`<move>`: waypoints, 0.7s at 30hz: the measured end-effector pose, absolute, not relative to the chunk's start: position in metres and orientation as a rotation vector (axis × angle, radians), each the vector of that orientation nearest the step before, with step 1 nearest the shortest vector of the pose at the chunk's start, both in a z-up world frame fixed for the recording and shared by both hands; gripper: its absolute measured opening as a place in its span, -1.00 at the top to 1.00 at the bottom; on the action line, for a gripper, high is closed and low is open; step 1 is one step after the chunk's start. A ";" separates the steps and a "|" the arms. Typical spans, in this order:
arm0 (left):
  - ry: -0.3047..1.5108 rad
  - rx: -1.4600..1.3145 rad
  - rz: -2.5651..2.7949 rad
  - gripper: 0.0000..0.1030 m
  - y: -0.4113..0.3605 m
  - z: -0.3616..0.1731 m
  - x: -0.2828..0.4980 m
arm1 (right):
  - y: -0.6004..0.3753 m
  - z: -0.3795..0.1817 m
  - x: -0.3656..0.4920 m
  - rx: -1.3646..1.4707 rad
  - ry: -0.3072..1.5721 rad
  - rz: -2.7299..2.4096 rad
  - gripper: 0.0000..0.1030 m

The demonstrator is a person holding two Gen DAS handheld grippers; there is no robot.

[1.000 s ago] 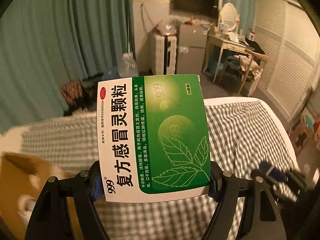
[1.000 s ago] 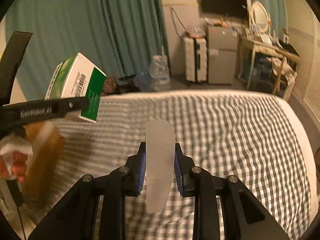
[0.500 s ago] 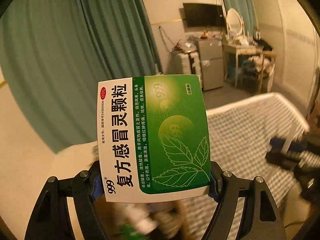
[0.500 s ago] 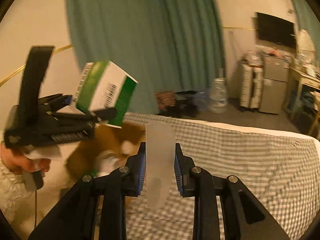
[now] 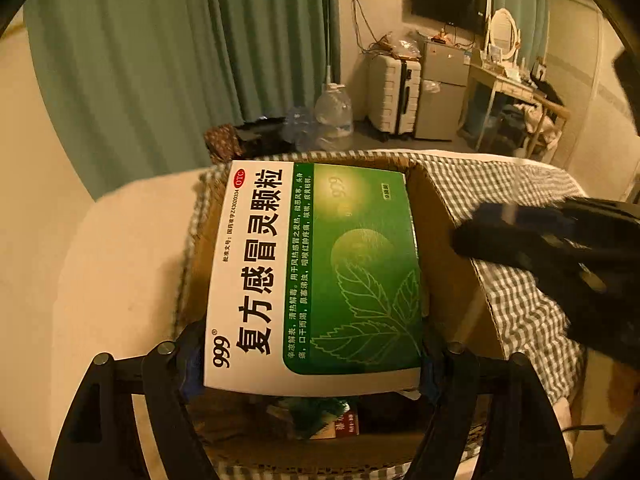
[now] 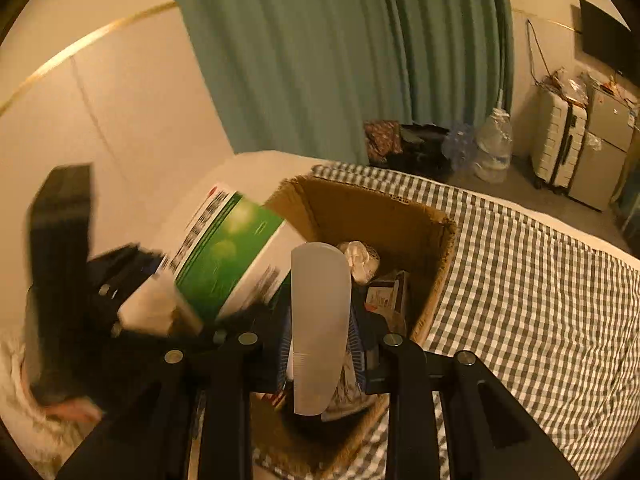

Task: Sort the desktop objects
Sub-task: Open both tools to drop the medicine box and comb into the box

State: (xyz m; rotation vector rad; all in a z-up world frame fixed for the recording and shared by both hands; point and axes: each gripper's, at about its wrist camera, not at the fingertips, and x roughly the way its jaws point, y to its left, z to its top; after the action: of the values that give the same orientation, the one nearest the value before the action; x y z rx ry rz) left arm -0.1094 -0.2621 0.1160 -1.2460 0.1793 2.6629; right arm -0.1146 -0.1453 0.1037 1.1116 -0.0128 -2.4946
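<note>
Both grippers have come from over the open checked bedspread (image 6: 540, 300) to directly above the cardboard box (image 5: 448, 240), which earlier sat off to the left edge. The left gripper (image 5: 310, 352) has the green-and-white medicine box (image 5: 312, 276) between its widely spread jaws, which are opening; the carton is now tilted down over the box's mouth. To the right, the right gripper (image 6: 320, 354) has a frosted translucent plastic piece (image 6: 320, 320) upright between its narrow jaws, also opening (pad contact is hard to judge). Only the right wrist view shows a crumpled white wad (image 6: 360, 260) and small packets inside the box; only the left view shows the television (image 5: 448, 0).
</note>
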 end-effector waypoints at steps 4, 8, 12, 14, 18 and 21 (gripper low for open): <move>0.207 -1.336 2.656 -0.89 -0.268 0.099 -0.109 | -0.138 0.110 -0.118 1.111 0.023 -2.747 -0.81; 0.211 -1.333 2.647 -0.89 -0.272 0.100 -0.101 | -0.118 0.121 -0.113 1.126 0.063 -2.844 -0.81; 0.147 -1.255 2.727 -0.89 -0.272 0.132 -0.093 | -0.087 0.144 -0.090 1.036 0.055 -2.937 -0.83; 0.120 -1.180 2.793 -0.92 -0.271 0.159 -0.088 | -0.082 0.152 -0.075 1.006 0.082 -2.970 -0.85; 0.093 -0.976 2.822 -1.00 -0.259 0.215 -0.060 | -0.063 0.178 -0.044 0.954 0.119 -2.975 -0.86; 0.089 -0.865 2.880 -1.00 -0.248 0.255 -0.040 | -0.050 0.203 -0.015 0.861 0.112 -3.039 -0.96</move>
State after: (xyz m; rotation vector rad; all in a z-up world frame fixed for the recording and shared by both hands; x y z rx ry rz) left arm -0.0400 -0.2477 0.2546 -0.8654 0.0887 2.8803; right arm -0.0151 -0.0503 0.2025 0.8611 0.1124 -3.0392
